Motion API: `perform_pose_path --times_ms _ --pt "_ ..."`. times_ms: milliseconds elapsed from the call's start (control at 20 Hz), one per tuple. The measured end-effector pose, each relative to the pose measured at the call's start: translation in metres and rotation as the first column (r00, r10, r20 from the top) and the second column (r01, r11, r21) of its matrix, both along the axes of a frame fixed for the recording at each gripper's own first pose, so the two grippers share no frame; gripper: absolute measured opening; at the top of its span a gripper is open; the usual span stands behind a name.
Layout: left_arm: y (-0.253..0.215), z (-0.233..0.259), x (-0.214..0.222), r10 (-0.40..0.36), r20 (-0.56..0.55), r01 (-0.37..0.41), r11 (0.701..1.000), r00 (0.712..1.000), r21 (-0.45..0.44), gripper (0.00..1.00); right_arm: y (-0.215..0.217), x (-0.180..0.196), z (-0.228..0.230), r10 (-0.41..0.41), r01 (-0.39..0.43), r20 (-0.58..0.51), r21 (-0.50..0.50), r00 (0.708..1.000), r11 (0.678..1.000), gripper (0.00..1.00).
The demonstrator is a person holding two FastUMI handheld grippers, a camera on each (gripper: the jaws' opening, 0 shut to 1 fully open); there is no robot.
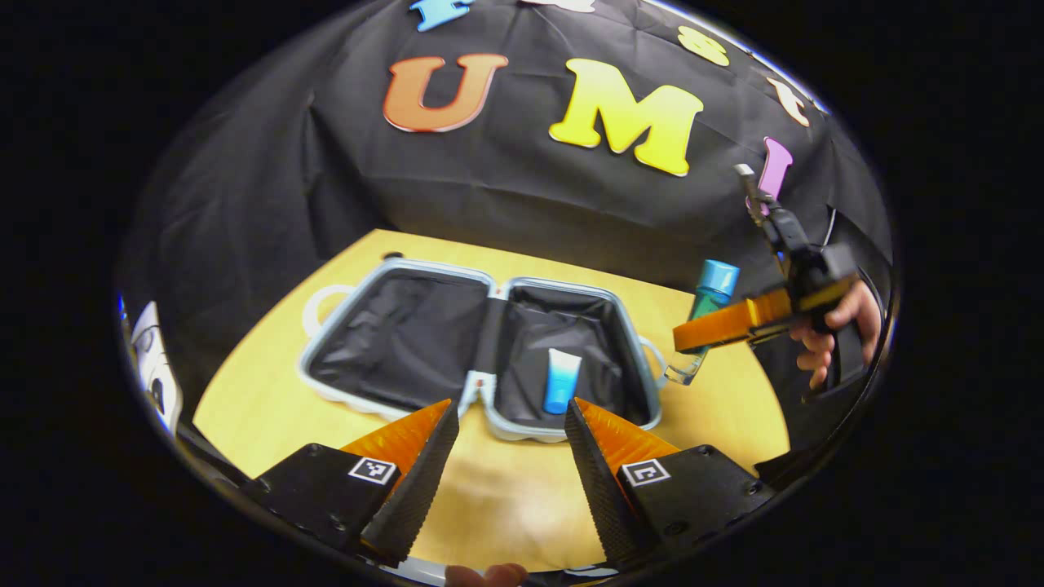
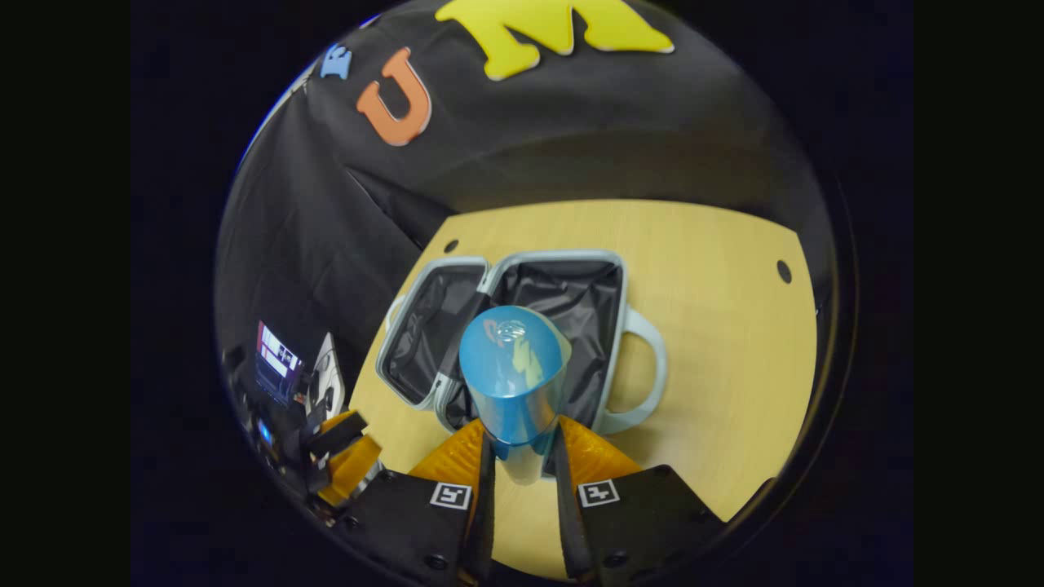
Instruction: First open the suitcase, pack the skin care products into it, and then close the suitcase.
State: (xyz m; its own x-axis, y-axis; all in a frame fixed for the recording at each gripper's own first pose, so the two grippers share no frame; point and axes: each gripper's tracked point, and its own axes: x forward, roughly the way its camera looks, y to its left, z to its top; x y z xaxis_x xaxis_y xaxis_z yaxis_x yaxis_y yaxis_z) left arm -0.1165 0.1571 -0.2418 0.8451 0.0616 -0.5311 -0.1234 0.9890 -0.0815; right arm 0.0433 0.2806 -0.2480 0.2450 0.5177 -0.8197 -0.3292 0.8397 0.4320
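The suitcase (image 1: 481, 350) lies open and flat on the wooden table (image 1: 269, 391), both halves showing their black lining, and I take it as the landmark for the rest. In the half that is nearer to your right gripper there is already one skin care product — a small tube (image 1: 562, 380) with a white top and a blue lower part, lying on the lining.

Your left gripper (image 1: 510, 456) hangs in front of the suitcase's near edge, above the table. Its two fingers stand wide apart and nothing is between them.

Your right gripper (image 2: 520, 469) is clamped on a bottle (image 2: 515, 383) with a blue cap; both fingers press on the clear lower body of it. In the left gripper view the same bottle (image 1: 708, 314) is in the air beside the suitcase, just past its handle (image 1: 655, 352), standing almost upright with the cap on top. Your hand (image 1: 832, 326) holds the gripper from the far side. In the right gripper view the bottle stands over the suitcase's near half, and the suitcase handle (image 2: 644, 367) is at its side.

A lit screen (image 2: 277, 359) stands beyond the table, at the side of the suitcase's other half.
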Motion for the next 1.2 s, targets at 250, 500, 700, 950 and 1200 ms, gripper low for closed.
perform_pose_path --times_ms 250,500,700,950,1200 --pt "0.021 0.011 -0.057 0.085 0.054 -0.082 0.995 0.995 -0.064 0.85 0.028 0.01 -0.065 -0.06 0.027 -0.193 -0.169 0.979 0.985 0.31" --pt "0.04 0.012 -0.091 0.127 0.078 -0.115 0.983 0.989 -0.145 0.85 0.032 0.019 -0.112 -0.159 0.067 -0.274 -0.318 0.949 0.946 0.28" --pt "0.056 0.011 -0.105 0.161 0.067 -0.151 0.979 0.985 -0.136 0.85 0.029 0.03 -0.137 -0.275 0.157 -0.288 -0.374 0.917 0.914 0.31" --pt "0.059 0.015 -0.103 0.173 0.069 -0.159 0.972 0.983 -0.171 0.85 0.028 0.022 -0.154 -0.304 0.158 -0.304 -0.423 0.903 0.892 0.31" --pt "0.06 0.018 -0.102 0.162 0.074 -0.148 0.975 0.984 -0.168 0.84 0.029 0.021 -0.153 -0.32 0.186 -0.285 -0.412 0.903 0.892 0.36"
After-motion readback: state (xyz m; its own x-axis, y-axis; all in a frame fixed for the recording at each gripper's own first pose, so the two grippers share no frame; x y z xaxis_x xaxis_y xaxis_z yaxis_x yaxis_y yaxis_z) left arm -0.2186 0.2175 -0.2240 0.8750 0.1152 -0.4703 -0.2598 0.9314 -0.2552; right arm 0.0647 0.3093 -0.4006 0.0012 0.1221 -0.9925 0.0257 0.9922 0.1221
